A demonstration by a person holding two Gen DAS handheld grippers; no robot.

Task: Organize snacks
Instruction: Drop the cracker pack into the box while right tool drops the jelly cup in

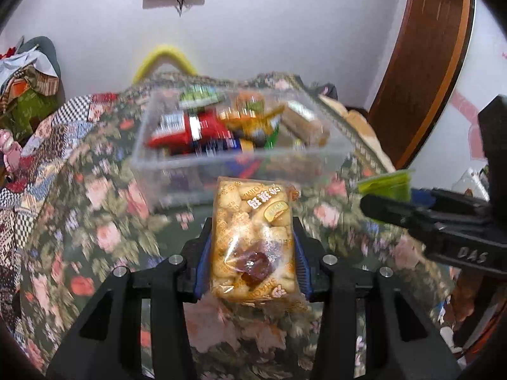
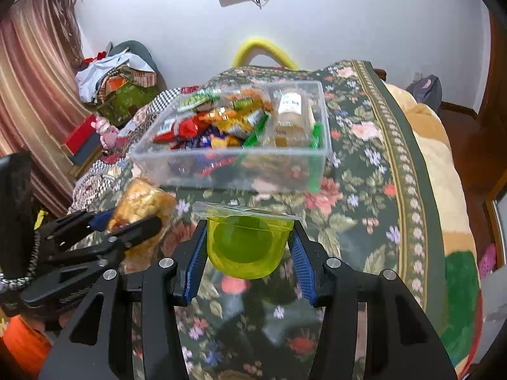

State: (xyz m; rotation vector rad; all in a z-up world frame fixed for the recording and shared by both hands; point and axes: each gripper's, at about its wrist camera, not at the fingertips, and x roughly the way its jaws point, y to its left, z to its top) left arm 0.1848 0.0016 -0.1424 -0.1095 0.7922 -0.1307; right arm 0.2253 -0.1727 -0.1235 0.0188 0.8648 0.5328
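Note:
My left gripper (image 1: 253, 240) is shut on a clear bag of golden puffed snacks (image 1: 253, 240), held above the floral cloth. The same bag (image 2: 142, 209) and left gripper (image 2: 126, 224) show at the left of the right wrist view. My right gripper (image 2: 248, 240) is shut on a green jelly cup (image 2: 247, 243) with a clear foil lid; that cup (image 1: 386, 185) and the right gripper (image 1: 374, 205) appear at the right edge of the left wrist view. Ahead of both stands a clear plastic box (image 1: 177, 161) (image 2: 149, 158) filled with several wrapped snacks.
The floral cloth (image 2: 364, 190) covers a bed, with a beige blanket (image 2: 443, 174) at its right edge. A yellow curved handle (image 2: 263, 47) rises behind the box. Clutter and a green bag (image 2: 126, 95) sit at the far left by a curtain (image 2: 31, 95).

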